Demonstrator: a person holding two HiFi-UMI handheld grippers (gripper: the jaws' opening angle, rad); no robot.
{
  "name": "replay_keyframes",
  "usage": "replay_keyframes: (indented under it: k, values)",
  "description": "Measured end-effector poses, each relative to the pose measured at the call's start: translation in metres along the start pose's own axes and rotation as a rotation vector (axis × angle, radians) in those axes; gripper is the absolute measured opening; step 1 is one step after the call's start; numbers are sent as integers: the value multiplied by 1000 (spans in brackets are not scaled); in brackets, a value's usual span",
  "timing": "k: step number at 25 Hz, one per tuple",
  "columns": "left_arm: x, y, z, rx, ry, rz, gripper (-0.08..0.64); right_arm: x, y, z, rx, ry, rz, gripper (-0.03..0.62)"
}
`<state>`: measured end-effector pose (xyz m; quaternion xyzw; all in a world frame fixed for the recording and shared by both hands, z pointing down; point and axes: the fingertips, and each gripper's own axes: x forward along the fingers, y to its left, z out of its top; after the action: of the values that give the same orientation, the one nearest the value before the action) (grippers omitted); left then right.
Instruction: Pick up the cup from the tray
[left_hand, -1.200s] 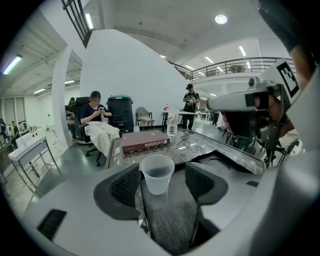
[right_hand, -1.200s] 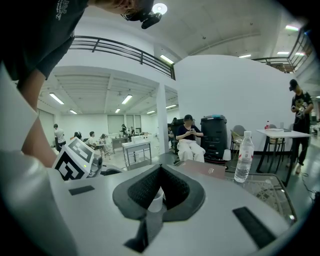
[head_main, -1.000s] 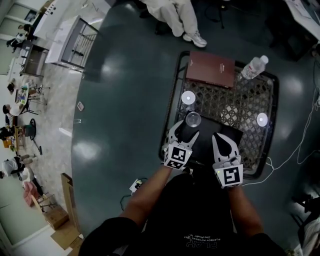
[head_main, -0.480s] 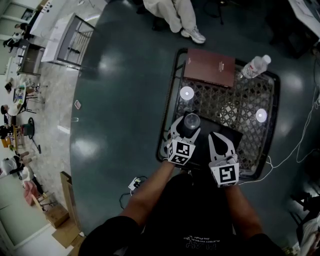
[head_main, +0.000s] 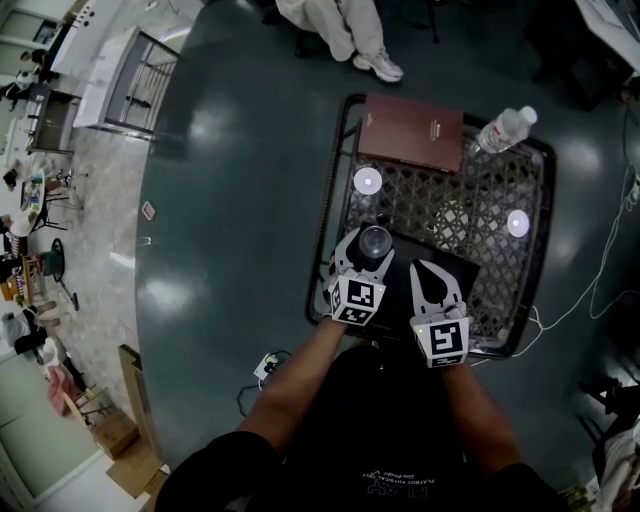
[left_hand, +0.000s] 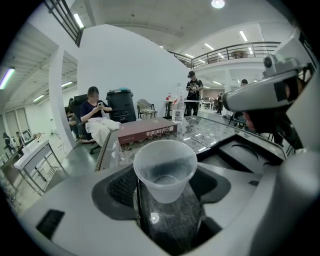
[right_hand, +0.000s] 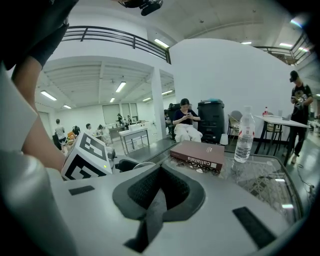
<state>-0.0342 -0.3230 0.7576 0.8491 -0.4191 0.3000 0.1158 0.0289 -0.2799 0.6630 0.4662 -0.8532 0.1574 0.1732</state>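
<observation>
A clear plastic cup stands upright at the near-left corner of the black tray on the mesh-topped table. My left gripper is open, one finger on each side of the cup, with a gap showing between the cup and each pad. In the left gripper view the cup fills the hollow between the jaws and looks empty. My right gripper hovers over the tray to the right of the cup, its jaws shut together with nothing in them.
A brown book lies at the table's far edge, with a water bottle to its right. The table's black rim runs just left of the cup. A person's legs are beyond the table. Cables trail on the floor at right.
My left gripper has slid forward, so the cup that stood at its fingertips is now between its fingers. The right gripper has kept alongside it, still shut.
</observation>
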Motion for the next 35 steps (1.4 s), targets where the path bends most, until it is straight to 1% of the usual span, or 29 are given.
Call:
replay_keyframes:
  k: [6,9,15,18,23,29,32,35]
  values:
    - [5,0,-2,2,12,0,324,-1,-3,-5,5,10,-9,8]
    - [6,1,-2,5,10,3,305,-2,-5,-6,8,10,-18,8]
    - [3,-1,1,22,-7,-4,303,-5,-3,-6,8,4,-22,8]
    - [-2,-2,6,21,-18,-19,302,-6,-1,-4,3,1,-20,8]
    - [-20,-7,23,26,-59,-30,302,-12,1,3,-12,-22,-17,8]
    - [-57,-8,50,48,-107,-55,302,-20,4,15,-2,-70,-48,8]
    - [-77,-10,63,55,-132,-64,302,-24,6,29,3,-102,-62,8]
    - [-95,-12,75,53,-156,-60,301,-31,12,44,-3,-137,-58,8]
